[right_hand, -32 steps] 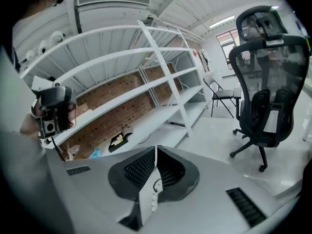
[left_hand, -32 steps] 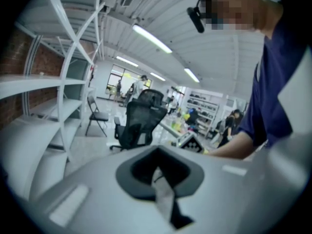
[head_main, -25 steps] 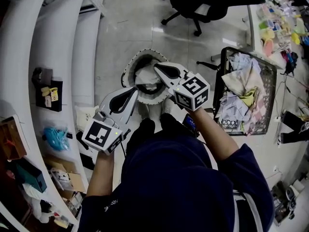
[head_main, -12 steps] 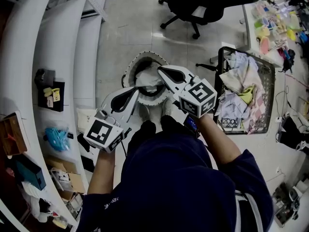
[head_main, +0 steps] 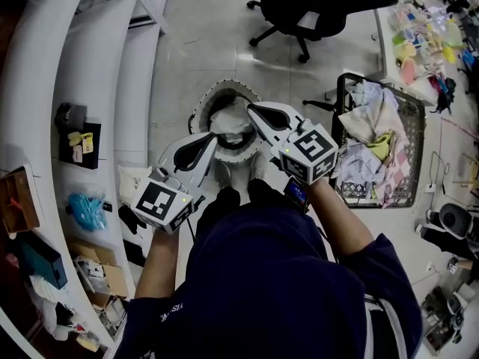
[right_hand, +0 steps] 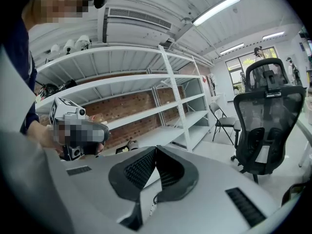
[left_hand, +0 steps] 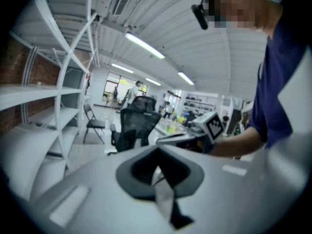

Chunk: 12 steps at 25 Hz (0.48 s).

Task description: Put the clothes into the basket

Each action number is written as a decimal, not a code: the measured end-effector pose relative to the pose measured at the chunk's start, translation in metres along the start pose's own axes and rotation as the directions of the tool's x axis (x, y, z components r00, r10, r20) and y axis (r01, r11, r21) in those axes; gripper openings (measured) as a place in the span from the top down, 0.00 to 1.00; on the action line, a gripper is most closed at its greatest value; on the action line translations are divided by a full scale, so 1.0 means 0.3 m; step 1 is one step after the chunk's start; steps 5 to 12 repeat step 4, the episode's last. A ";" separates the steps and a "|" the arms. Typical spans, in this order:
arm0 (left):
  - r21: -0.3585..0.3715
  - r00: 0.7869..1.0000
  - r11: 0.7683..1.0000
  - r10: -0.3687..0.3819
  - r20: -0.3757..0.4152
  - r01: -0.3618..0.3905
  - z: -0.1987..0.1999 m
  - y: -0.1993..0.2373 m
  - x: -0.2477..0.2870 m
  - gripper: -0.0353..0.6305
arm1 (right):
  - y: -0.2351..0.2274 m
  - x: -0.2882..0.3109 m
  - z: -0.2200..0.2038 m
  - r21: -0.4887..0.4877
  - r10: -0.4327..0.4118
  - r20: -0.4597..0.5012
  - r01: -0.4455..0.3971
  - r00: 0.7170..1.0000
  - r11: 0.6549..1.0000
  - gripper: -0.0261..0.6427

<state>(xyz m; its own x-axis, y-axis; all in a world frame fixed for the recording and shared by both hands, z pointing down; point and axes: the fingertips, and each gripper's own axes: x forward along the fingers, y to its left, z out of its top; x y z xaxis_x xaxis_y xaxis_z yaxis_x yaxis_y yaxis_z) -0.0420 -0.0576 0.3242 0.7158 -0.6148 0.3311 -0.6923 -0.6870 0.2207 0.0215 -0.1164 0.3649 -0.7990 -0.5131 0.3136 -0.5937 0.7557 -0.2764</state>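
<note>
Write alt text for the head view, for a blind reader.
Seen from above, a person in dark blue holds the left gripper and right gripper, both shut, over a round white basket with white cloth inside. A black wire basket full of clothes stands to its right.

- Round basket (head_main: 196, 113): white, soft-looking wall, dark stitch marks along rim; white cloth (head_main: 228, 120) inside, creased, matt.
- Floor (head_main: 202, 43) around basket: pale tile, glossy, reflects lights.
- Wire crate (head_main: 421, 114) right of basket: black metal mesh; clothes (head_main: 374, 133) in it are crumpled matt cloth.
- Shelving (head_main: 90, 66) left of basket: white painted metal, smooth, slight sheen.
- Office chair (head_main: 314, 6) beyond basket: black mesh back, plastic base.
- Left gripper (head_main: 212, 137) & right gripper (head_main: 251, 108) over basket: smooth matt grey plastic shells; right's pads (right_hand: 139, 169) black, ribbed.
- Brick wall (right_hand: 126, 106): rough, red.
</note>
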 end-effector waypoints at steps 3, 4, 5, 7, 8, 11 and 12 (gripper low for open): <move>0.001 1.000 1.000 0.001 0.002 -0.001 0.000 -0.009 -0.003 0.94 | 0.012 -0.010 0.004 0.000 0.003 0.001 -0.003 1.000 1.000 0.95; 0.002 1.000 1.000 0.001 0.004 -0.001 0.000 -0.013 -0.005 0.94 | 0.016 -0.014 0.005 0.000 0.005 0.002 -0.005 1.000 1.000 0.95; 0.002 1.000 1.000 0.001 0.004 -0.001 0.000 -0.013 -0.005 0.94 | 0.016 -0.014 0.005 0.000 0.005 0.002 -0.005 1.000 1.000 0.95; 0.002 1.000 1.000 0.001 0.004 -0.001 0.000 -0.013 -0.005 0.94 | 0.016 -0.014 0.005 0.000 0.005 0.002 -0.005 1.000 1.000 0.95; 0.002 1.000 1.000 0.001 0.004 -0.001 0.000 -0.013 -0.005 0.94 | 0.016 -0.014 0.005 0.000 0.005 0.002 -0.005 1.000 1.000 0.95; 0.002 1.000 1.000 0.001 0.004 -0.001 0.000 -0.013 -0.005 0.94 | 0.016 -0.014 0.005 0.000 0.005 0.002 -0.005 1.000 1.000 0.95; 0.002 1.000 1.000 0.001 0.004 -0.001 0.000 -0.013 -0.005 0.94 | 0.016 -0.014 0.005 0.000 0.005 0.002 -0.005 1.000 1.000 0.95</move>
